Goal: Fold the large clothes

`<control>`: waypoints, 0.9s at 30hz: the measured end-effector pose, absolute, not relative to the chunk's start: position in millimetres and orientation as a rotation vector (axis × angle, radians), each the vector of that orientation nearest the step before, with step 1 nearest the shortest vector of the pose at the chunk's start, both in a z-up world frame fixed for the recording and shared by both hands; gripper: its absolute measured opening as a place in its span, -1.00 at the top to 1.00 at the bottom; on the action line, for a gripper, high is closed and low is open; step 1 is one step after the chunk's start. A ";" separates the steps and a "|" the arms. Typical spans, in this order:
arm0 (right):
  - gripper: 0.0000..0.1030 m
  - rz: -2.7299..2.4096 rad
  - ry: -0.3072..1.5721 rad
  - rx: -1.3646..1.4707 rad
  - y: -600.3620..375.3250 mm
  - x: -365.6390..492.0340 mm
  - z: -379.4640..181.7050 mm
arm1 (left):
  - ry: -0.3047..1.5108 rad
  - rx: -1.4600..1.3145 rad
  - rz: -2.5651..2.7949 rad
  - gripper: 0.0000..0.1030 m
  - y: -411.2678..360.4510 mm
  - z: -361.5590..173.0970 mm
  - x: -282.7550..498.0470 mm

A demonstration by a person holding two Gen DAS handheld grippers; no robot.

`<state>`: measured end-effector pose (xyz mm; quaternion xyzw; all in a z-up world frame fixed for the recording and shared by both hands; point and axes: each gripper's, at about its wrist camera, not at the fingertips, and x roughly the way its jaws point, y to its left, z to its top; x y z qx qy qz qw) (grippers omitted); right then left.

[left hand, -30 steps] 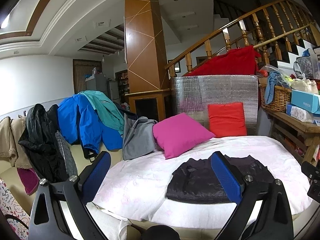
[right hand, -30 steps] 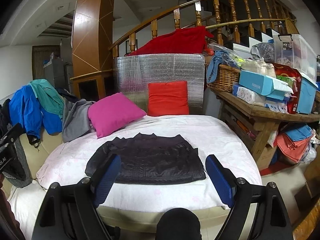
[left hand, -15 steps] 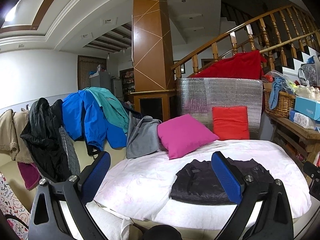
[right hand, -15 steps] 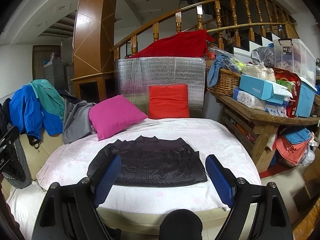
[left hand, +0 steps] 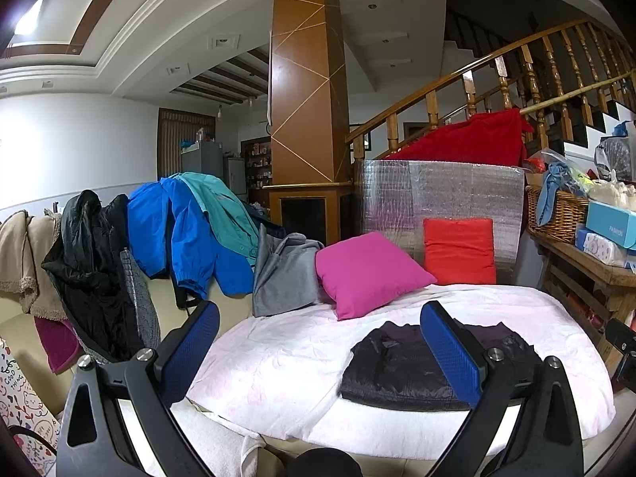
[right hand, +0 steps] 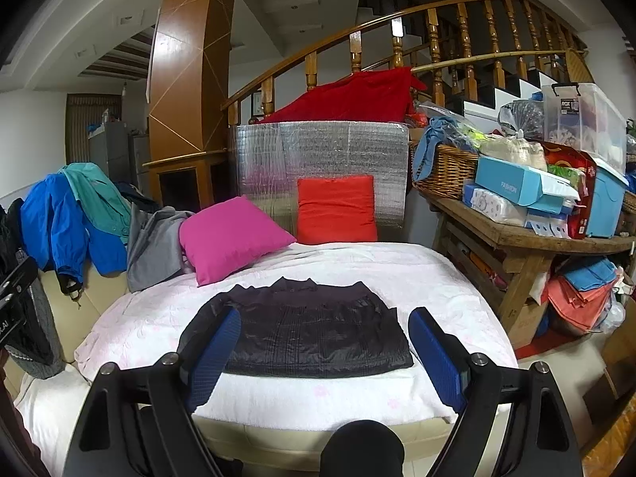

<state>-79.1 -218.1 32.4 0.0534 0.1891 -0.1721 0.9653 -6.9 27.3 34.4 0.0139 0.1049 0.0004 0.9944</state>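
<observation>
Indoor living room in front of me. White walls (left hand: 71, 139), stepped ceiling (left hand: 131, 20) with recessed lights and a bright panel top left. Wood-clad pillar (left hand: 306, 91) mid-room, wooden stair rail (right hand: 397, 47) curving up right. Foil panel (right hand: 318, 151) upright behind the couch (right hand: 71, 306). Cluttered wooden bench (right hand: 516, 238) at right. Fridge (left hand: 202, 163) far back.

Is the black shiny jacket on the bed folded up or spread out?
Folded. The black shiny jacket lies as a compact flat rectangle, no sleeves sticking out.
</observation>
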 end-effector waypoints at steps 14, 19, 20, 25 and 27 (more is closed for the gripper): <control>-0.72 -0.353 0.373 0.123 -222.9 -82.5 33.9 | 0.212 0.035 -0.008 -0.96 26.3 34.3 -8.5; -0.72 -0.356 0.362 0.123 -221.2 -84.2 36.2 | 0.208 0.040 -0.016 -0.96 26.5 35.4 -9.7; -0.72 -0.357 0.360 0.123 -220.7 -84.8 36.4 | 0.208 0.041 -0.017 -0.96 26.6 35.6 -10.0; -0.72 -0.359 0.360 0.122 -220.2 -84.2 36.4 | 0.209 0.042 -0.018 -0.96 26.7 35.6 -10.2; -0.72 -0.360 0.363 0.121 -220.3 -83.2 35.9 | 0.208 0.040 -0.017 -0.96 26.6 35.7 -10.6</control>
